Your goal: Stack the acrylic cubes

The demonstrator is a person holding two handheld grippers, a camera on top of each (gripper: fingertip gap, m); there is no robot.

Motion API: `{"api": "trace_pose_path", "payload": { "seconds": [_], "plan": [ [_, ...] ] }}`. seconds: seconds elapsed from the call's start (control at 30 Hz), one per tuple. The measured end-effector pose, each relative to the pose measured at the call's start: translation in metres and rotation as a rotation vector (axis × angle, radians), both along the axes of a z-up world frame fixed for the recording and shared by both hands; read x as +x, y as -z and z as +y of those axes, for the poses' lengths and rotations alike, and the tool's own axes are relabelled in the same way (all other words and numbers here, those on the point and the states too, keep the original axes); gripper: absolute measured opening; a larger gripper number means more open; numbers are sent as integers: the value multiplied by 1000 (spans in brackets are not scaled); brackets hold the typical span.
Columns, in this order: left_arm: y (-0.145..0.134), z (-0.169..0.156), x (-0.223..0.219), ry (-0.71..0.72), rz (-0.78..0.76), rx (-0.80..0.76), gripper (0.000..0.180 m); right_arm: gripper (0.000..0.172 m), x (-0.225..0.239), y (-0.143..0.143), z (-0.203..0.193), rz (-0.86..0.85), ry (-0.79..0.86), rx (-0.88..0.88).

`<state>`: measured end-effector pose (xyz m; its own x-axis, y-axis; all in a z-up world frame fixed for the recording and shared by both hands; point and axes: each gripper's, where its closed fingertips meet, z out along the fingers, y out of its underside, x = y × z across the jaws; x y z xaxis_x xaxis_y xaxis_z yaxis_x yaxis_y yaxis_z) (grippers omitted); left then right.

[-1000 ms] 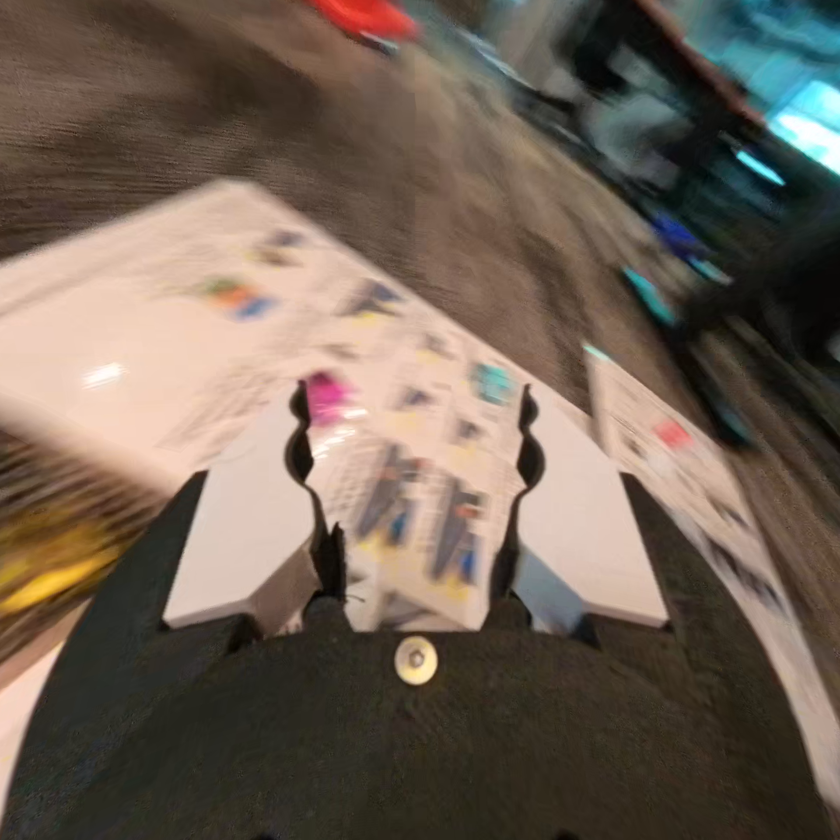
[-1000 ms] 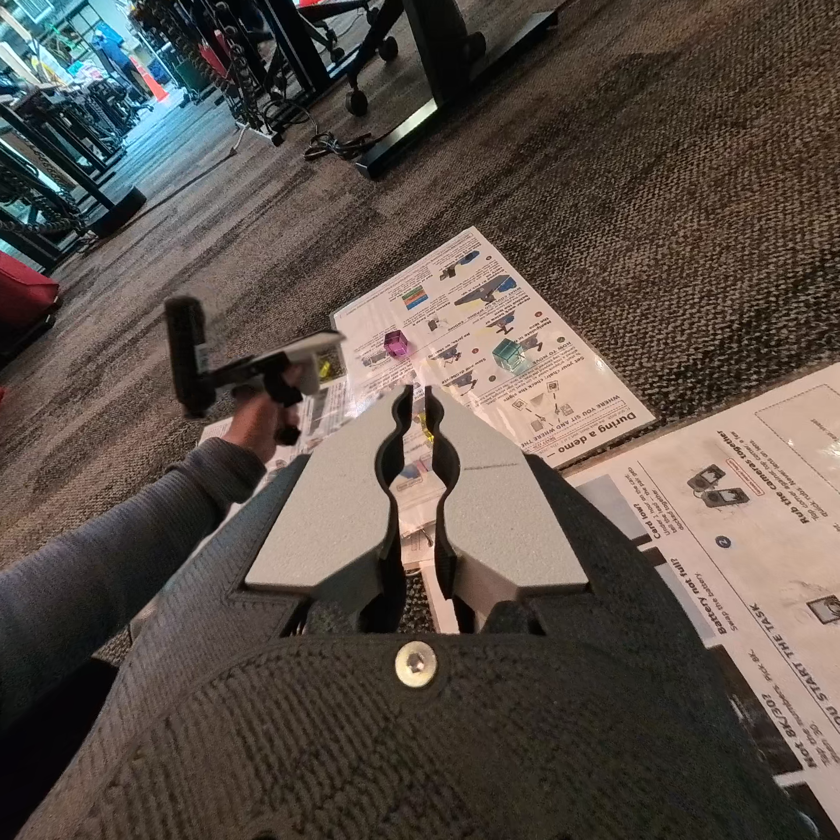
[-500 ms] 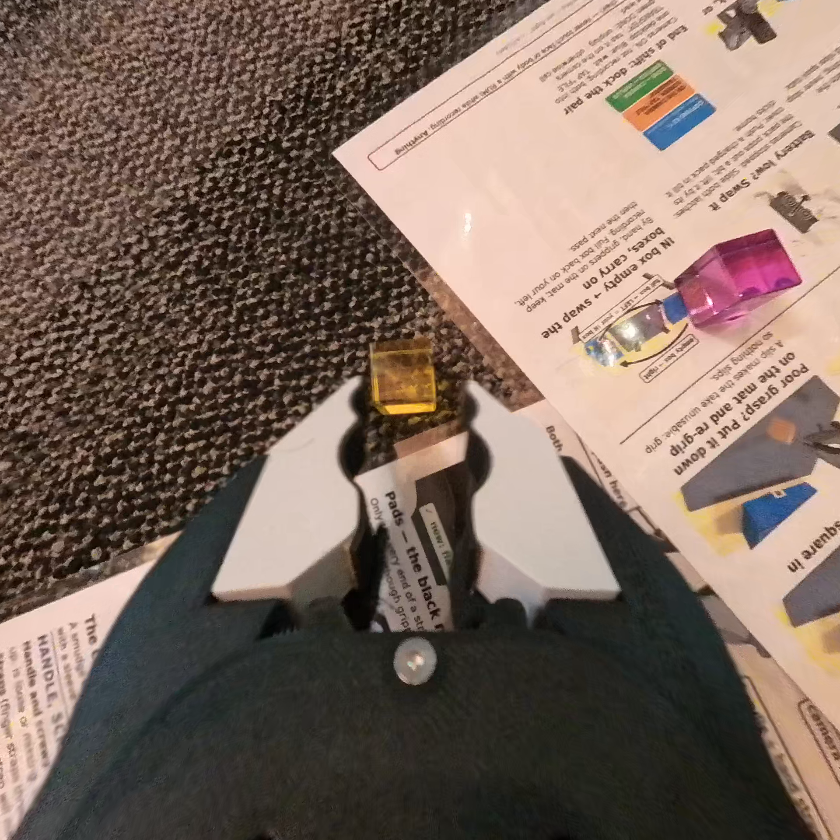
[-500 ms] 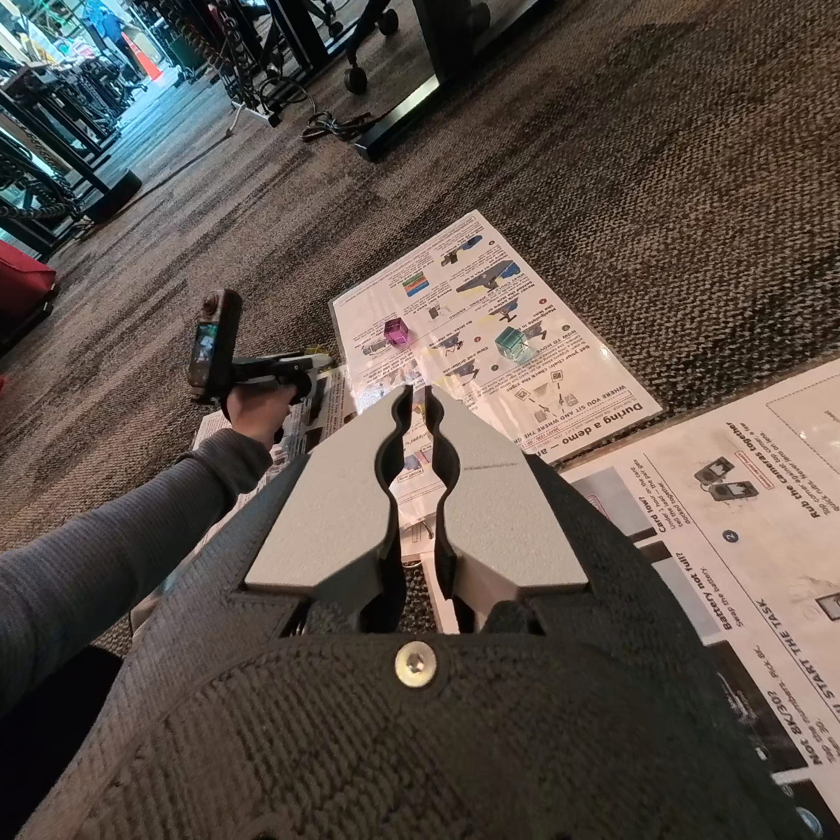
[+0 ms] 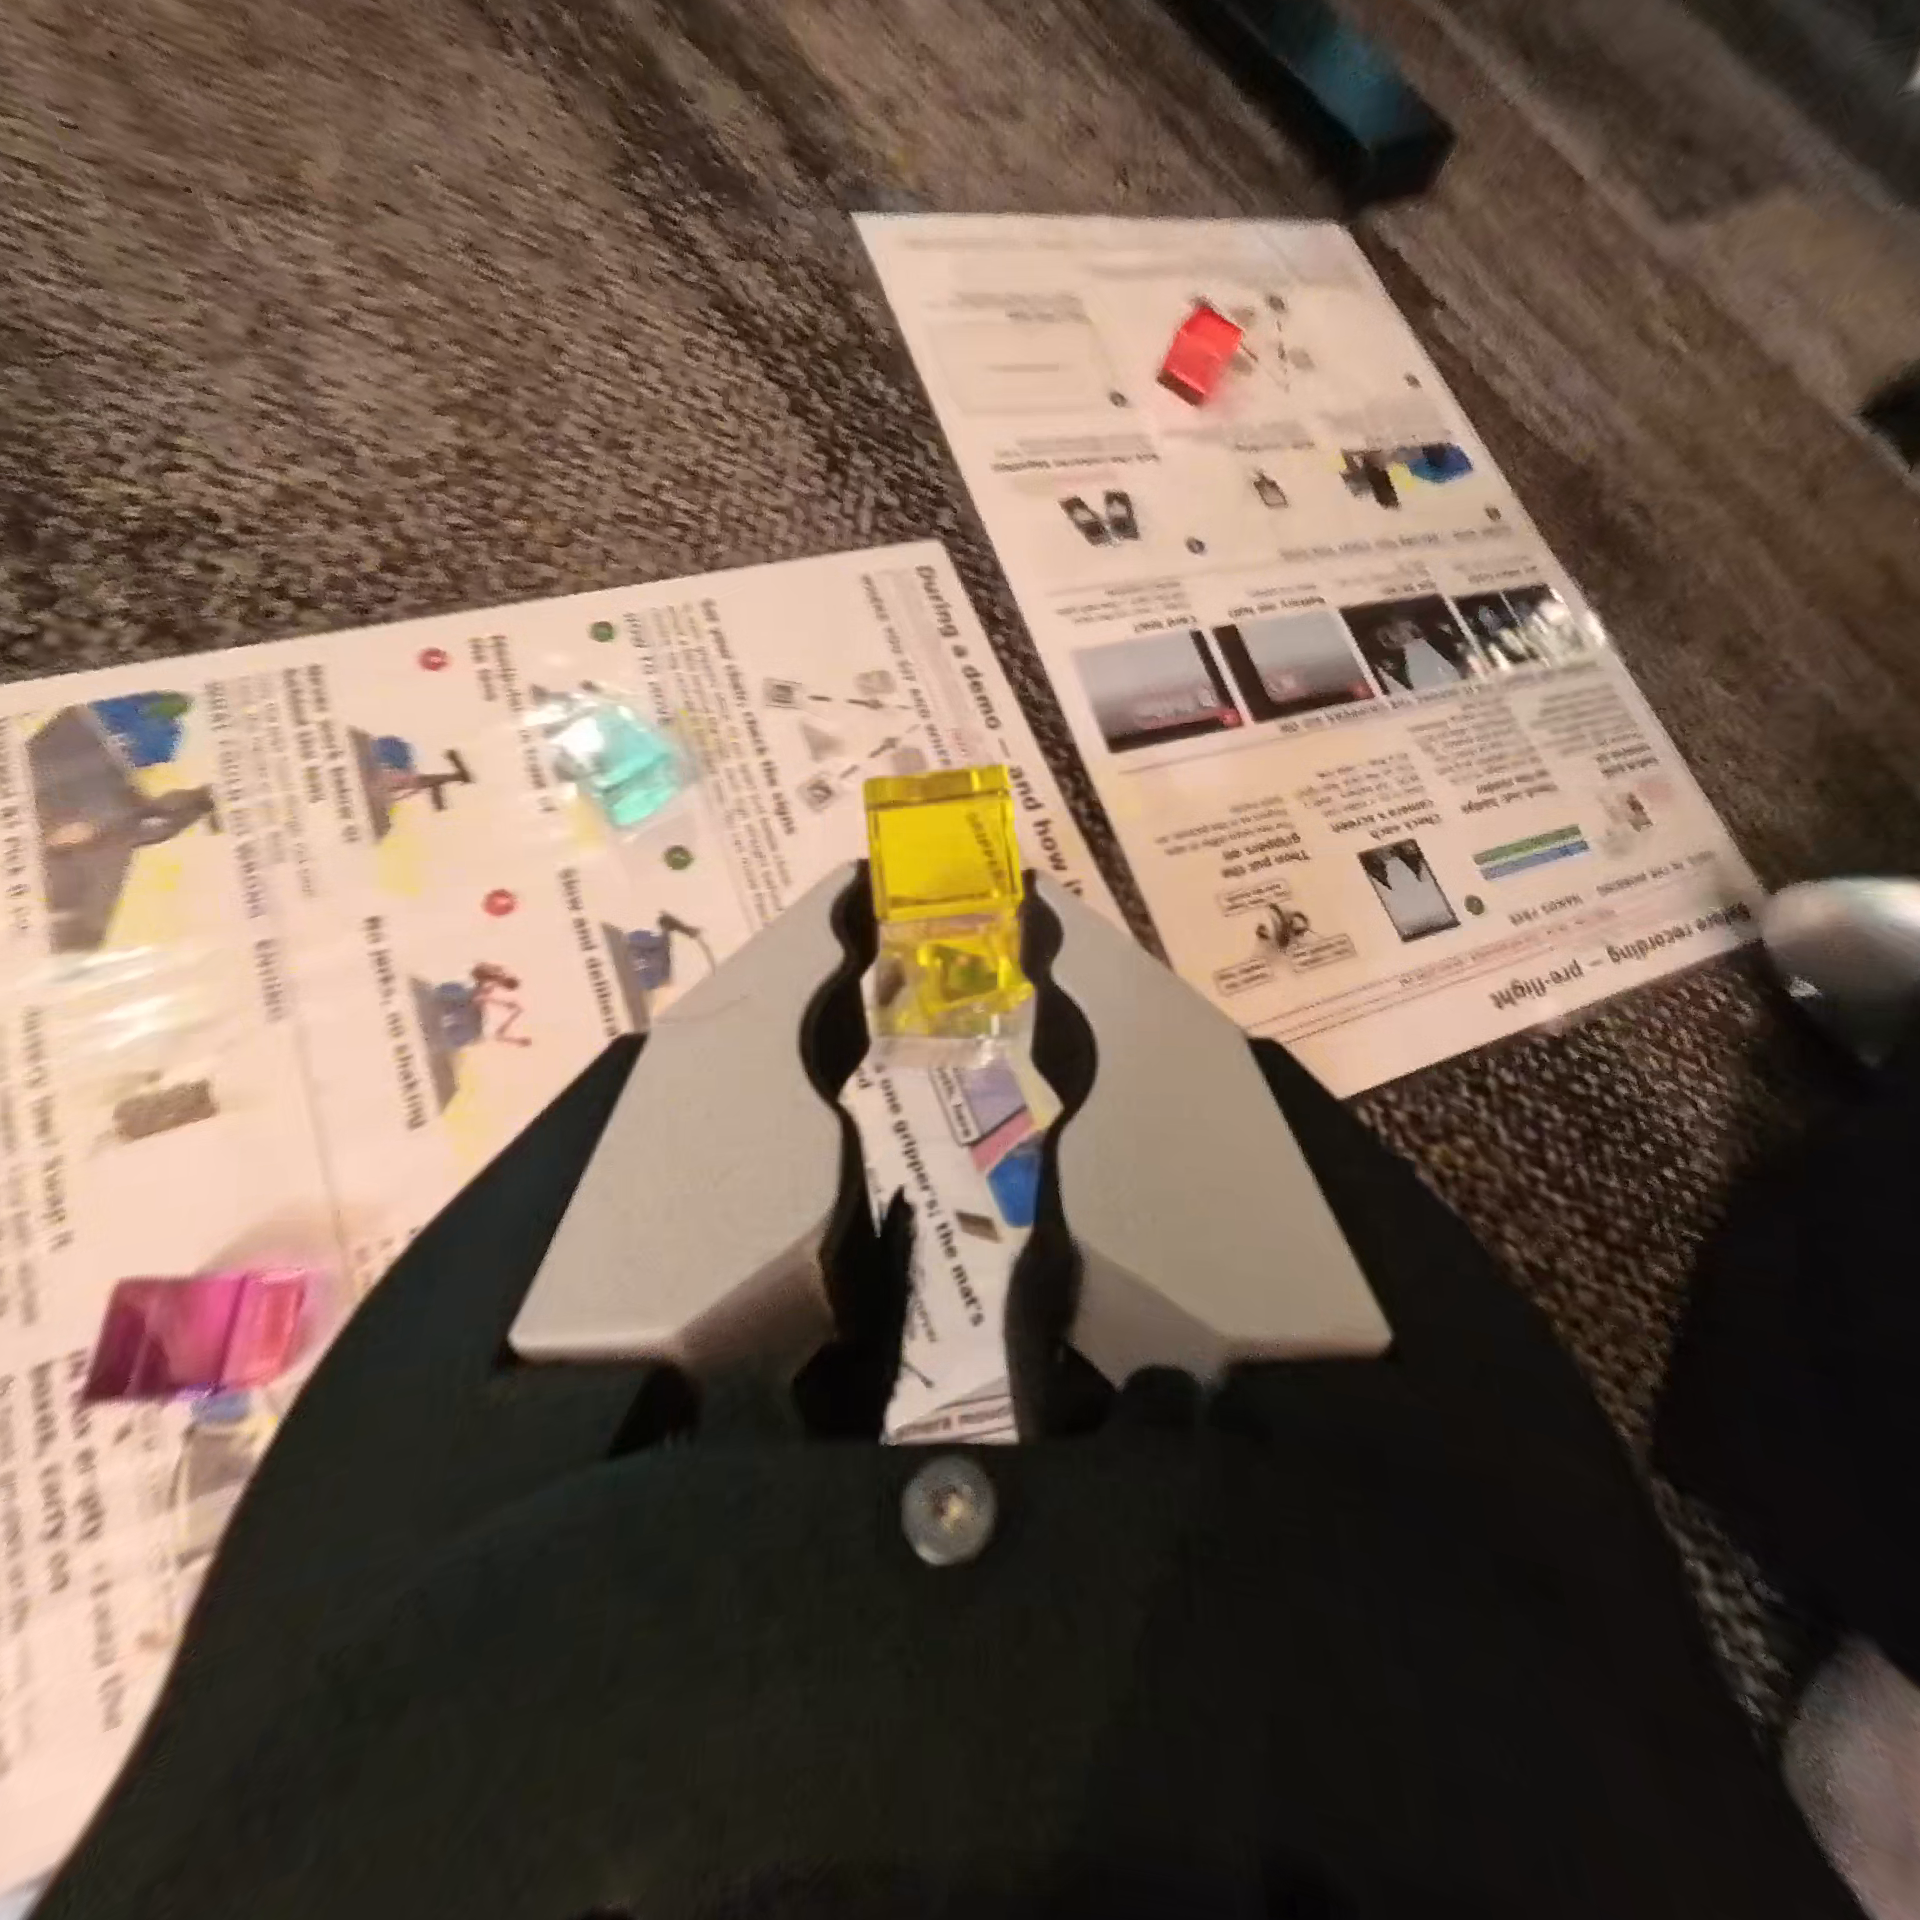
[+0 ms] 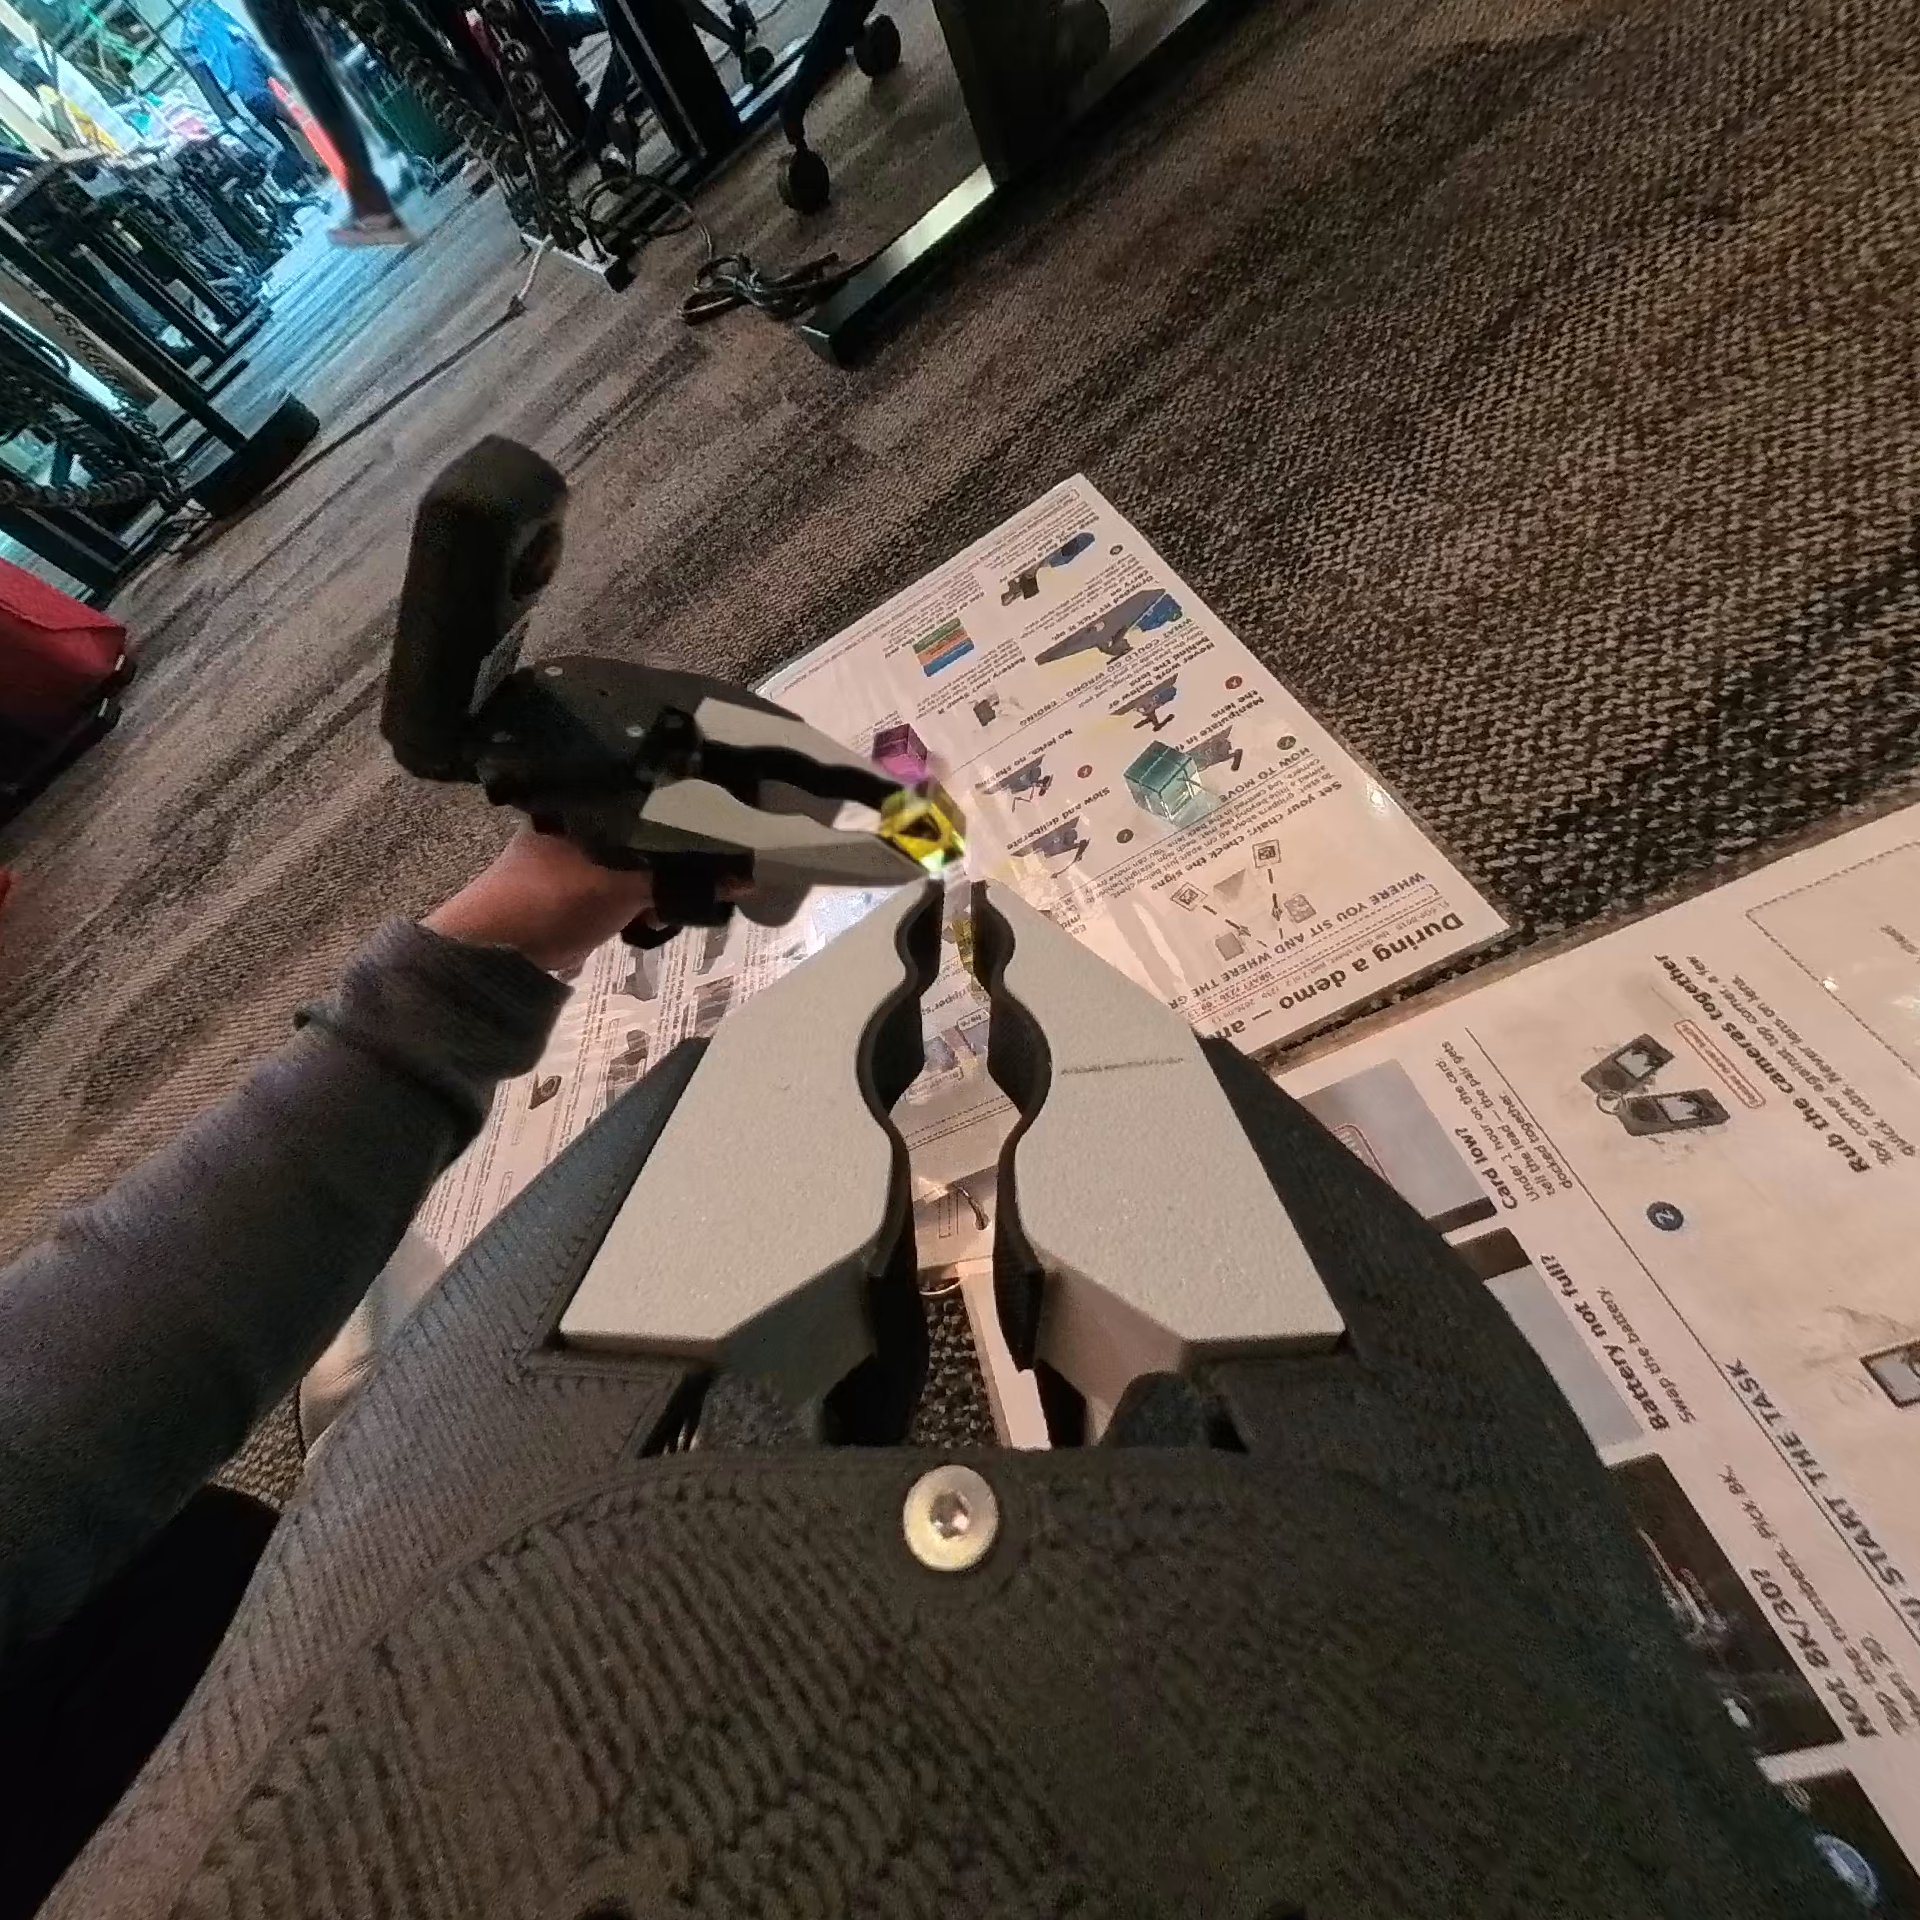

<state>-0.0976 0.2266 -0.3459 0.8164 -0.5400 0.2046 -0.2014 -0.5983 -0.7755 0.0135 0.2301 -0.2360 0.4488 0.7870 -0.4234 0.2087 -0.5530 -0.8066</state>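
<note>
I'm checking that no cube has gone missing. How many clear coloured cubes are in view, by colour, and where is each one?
Yellow cube: 1, gripped between the left gripper fingers
Teal cube: 1, on a laminated sheet
Magenta cube: 1, on the same sheet
Red cube: 1, on another sheet
Total: 4

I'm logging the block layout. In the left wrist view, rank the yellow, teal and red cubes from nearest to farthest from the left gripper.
1. Yellow cube: clamped between the left gripper's fingertips.
2. Teal cube: ahead and to the left, on the nearer printed sheet.
3. Red cube: farthest, ahead and to the right, on the far sheet.
</note>
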Motion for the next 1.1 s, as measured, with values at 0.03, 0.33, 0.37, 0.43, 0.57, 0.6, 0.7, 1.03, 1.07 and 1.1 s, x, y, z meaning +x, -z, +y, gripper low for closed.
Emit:
{"api": "trace_pose_path", "payload": {
  "seconds": [0.03, 0.33, 0.37, 0.43, 0.57, 0.6, 0.7, 1.03, 1.07, 1.1],
  "plan": [
    [2, -1, 7, 22, 8, -19, 25, 3, 0, 0, 0, 0, 0, -1],
    [17, -6, 14, 49, 66, -93, 26, 3, 0, 0, 1, 4, -1, -8],
    [20, -7, 14, 54, 84, -102, 26, 3, 0, 0, 0, 3, -3, -9],
    [28, -9, 14, 62, 115, -121, 26, 3, -1, 1, 0, 2, -4, -8],
    [38, -10, 17, 68, 95, -133, 26, 3, -1, 1, 0, 2, -5, -14],
    [37, -10, 18, 66, 83, -134, 26, 3, 0, 1, 0, 2, -4, -15],
    [35, -14, 19, 79, 41, -143, 41, 4, 0, 1, 0, 3, -3, -18],
    [-10, 8, -109, -550, -428, 78, 49, 4, -3, -4, -1, 28, -2, -28],
    [-5, 8, -133, -694, -453, 94, 44, 5, -4, -5, -1, 33, -4, -30],
    [1, 7, -154, -820, -456, 111, 40, 4, -4, -6, -1, 39, -4, -30]
  ]
}}
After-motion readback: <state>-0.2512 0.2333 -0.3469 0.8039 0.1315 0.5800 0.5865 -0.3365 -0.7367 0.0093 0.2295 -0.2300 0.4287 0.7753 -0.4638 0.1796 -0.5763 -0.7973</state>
